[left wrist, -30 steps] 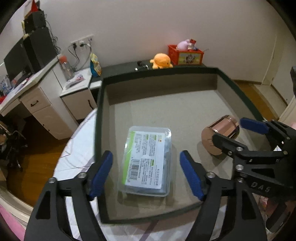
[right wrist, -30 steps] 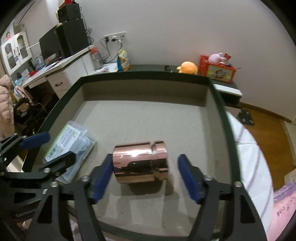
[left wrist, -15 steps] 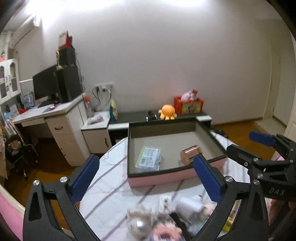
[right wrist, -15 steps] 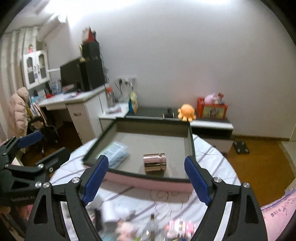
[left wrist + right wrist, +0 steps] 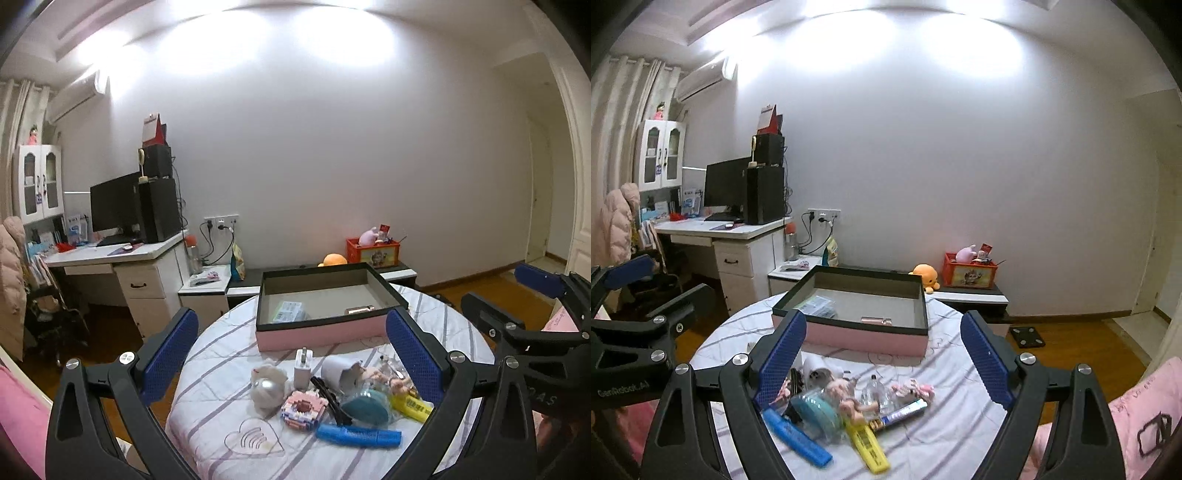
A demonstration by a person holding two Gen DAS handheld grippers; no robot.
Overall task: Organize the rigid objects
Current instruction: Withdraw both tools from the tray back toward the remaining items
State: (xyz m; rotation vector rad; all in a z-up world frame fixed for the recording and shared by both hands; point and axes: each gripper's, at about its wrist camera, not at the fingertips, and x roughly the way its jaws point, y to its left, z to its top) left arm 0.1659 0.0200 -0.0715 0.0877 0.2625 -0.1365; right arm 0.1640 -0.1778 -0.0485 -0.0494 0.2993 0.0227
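Both the left gripper (image 5: 291,358) and right gripper (image 5: 884,358) are held wide apart and empty above the cluttered desk (image 5: 221,369); the copper canister (image 5: 359,310) is seen inside the pink box (image 5: 317,334).

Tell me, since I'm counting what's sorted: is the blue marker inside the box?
No, the blue marker lies on the striped tablecloth, apart from the box.

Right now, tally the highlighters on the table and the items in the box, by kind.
Blue highlighter: 1
Yellow highlighter: 1
Clear labelled pack in the box: 1
Copper cylinder in the box: 1
Total: 4
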